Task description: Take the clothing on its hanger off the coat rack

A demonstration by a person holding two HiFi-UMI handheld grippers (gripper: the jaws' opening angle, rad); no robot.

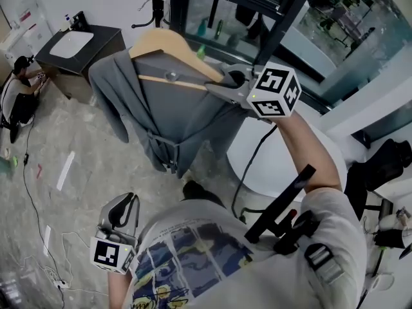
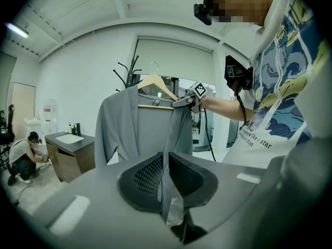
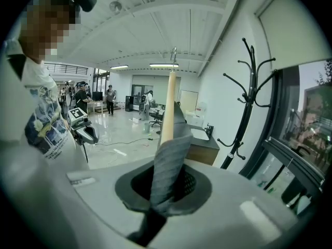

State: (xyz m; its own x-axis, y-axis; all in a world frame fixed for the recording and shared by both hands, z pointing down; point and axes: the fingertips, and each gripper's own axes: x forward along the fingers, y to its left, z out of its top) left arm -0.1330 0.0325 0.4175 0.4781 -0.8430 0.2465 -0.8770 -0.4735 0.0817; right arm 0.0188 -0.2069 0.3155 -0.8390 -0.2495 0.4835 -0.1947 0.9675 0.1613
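Clamped shut, the right claw [image 1: 225, 84] pinches one shoulder of the wooden hanger [image 1: 164, 42] through the grey cloth; its own view shows the fabric-wrapped arm squeezed between the jaws. The grey garment [image 1: 168, 111] hangs from the hanger in the air; the hook stands free against the ceiling, and the coat rack [image 3: 244, 102] is well apart to the side. I judge the lift-off done and the carry away from the rack to be the step in hand.

My left claw [image 1: 122, 210] sits low beside the person's shirt, jaws together on nothing, far from the garment.

To do this well I would keep the clamp firm, since the grip is out on one end and the weight will want to tip the hanger about it; I would hold the wrist steady and avoid any swing, lest the cloth slide off the far shoulder; I would steer the hook clear of the rack's prongs and keep the dangling sleeves off the floor; the left claw could come up under the other shoulder to steady it.
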